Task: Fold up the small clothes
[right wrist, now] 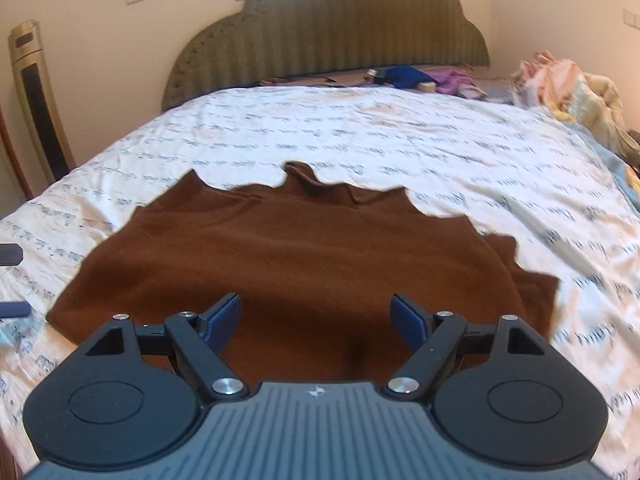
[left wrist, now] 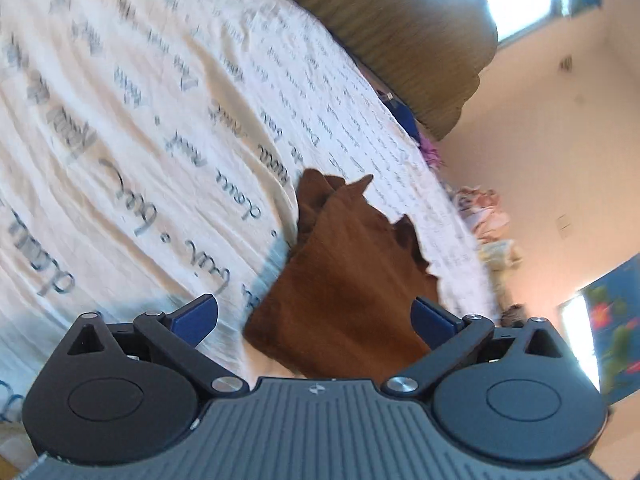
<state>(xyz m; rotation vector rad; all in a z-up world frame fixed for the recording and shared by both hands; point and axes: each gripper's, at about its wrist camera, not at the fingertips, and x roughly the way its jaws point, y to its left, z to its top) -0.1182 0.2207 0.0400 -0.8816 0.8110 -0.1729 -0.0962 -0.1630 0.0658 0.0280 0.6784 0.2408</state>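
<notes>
A brown knitted garment (right wrist: 280,252) lies spread on the white bedsheet with printed script (right wrist: 400,136), its jagged far edge pointing toward the headboard. My right gripper (right wrist: 316,316) hovers over its near part, open, with nothing pressed between the blue pads. In the tilted left wrist view the same brown garment (left wrist: 344,280) shows from its side, partly doubled over. My left gripper (left wrist: 314,320) stands open wide over its near corner, pads clear of the cloth. At the left edge of the right wrist view, dark fingertips (right wrist: 10,254) of the other gripper show.
A padded olive headboard (right wrist: 328,36) stands at the far end of the bed. Blue and purple clothes (right wrist: 424,76) lie below it. A pile of pale clothes (right wrist: 568,88) sits at the far right edge. A tall gold appliance (right wrist: 36,100) stands left of the bed.
</notes>
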